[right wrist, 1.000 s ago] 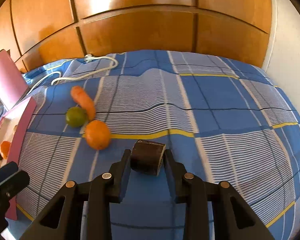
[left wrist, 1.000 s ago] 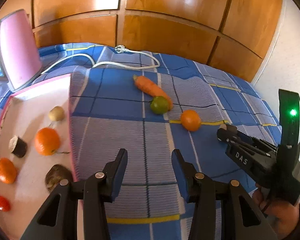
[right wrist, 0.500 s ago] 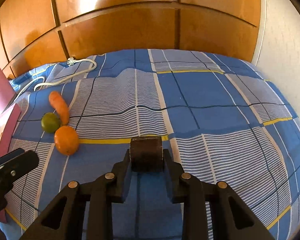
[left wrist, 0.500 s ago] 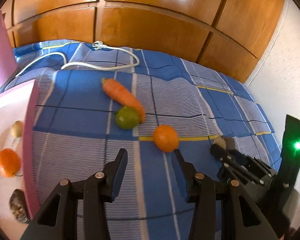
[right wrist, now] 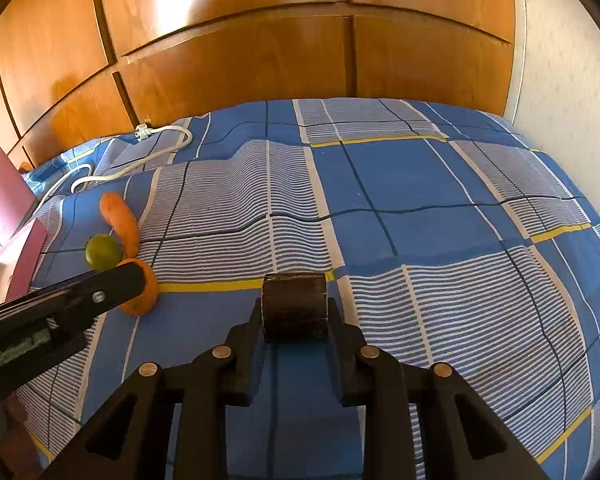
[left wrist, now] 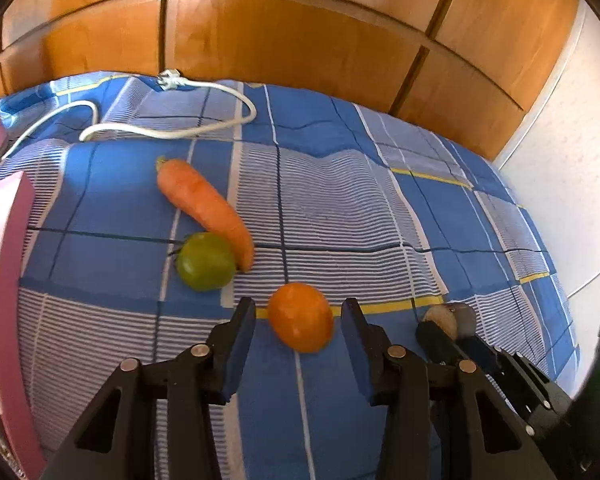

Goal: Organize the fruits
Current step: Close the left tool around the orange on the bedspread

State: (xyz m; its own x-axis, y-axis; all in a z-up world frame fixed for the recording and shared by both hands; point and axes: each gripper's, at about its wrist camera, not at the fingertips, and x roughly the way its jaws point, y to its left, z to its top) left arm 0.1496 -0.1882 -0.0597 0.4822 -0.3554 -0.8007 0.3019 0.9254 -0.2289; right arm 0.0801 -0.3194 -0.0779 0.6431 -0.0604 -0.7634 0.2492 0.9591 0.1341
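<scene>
My left gripper [left wrist: 298, 326] is open, its fingers on either side of an orange [left wrist: 300, 317] that lies on the blue checked bedcover [left wrist: 340, 208]. A green round fruit [left wrist: 205, 261] and a carrot [left wrist: 206, 210] lie touching just beyond. My right gripper [right wrist: 294, 316] is shut on a dark cylindrical piece [right wrist: 294, 306], held just above the cover; in the left wrist view it shows at lower right [left wrist: 444, 322]. In the right wrist view the left gripper's finger [right wrist: 100, 286] partly hides the orange [right wrist: 146, 294], with the green fruit [right wrist: 102, 252] and carrot [right wrist: 121, 222] behind.
A pink tray [left wrist: 14, 280] with more fruit stands at the left edge. A white power cable [left wrist: 160, 130] lies at the back of the bed. Wooden wardrobe panels [left wrist: 300, 40] stand behind, a white wall [left wrist: 572, 168] on the right.
My left gripper has moved right and forward from the tray until the orange sits between its open fingers. The right gripper has kept its hold on the dark piece and shifted slightly.
</scene>
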